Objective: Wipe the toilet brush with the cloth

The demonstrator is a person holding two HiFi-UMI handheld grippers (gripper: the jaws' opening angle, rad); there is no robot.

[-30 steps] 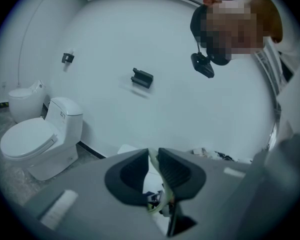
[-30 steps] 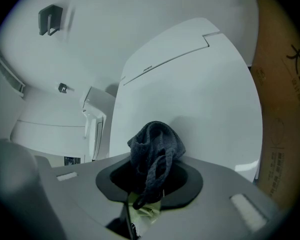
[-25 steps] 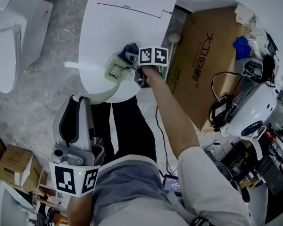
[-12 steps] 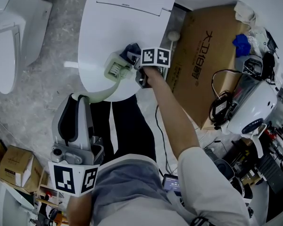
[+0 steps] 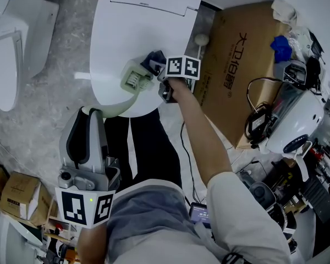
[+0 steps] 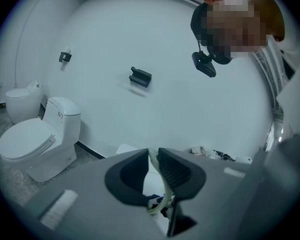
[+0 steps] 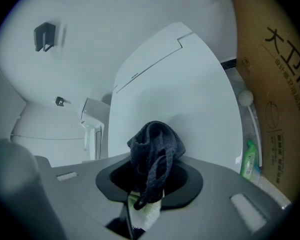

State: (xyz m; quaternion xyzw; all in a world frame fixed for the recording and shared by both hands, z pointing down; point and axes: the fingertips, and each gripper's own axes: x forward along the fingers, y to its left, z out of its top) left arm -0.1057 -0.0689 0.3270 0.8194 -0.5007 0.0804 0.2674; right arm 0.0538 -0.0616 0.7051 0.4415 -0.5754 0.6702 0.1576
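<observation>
A pale green toilet brush (image 5: 133,80) lies with its head on the closed white toilet lid (image 5: 137,32). Its curved handle (image 5: 118,110) runs down to my left gripper (image 5: 93,115), which is shut on the handle's end. In the left gripper view the thin green handle (image 6: 154,164) is pinched between the jaws of the left gripper (image 6: 153,159). My right gripper (image 5: 157,73) is shut on a dark blue cloth (image 5: 153,60) that presses against the brush head. In the right gripper view the bunched cloth (image 7: 155,149) fills the right gripper (image 7: 152,174), with the brush head (image 7: 149,213) just beneath it.
A second toilet (image 5: 11,43) stands at the left. A large cardboard box (image 5: 247,65) lies right of the toilet, with a white round-headed stick (image 5: 201,40) and a green bottle (image 7: 247,159) in the gap. Cables and a white machine (image 5: 294,128) crowd the right; small boxes (image 5: 14,194) sit bottom left.
</observation>
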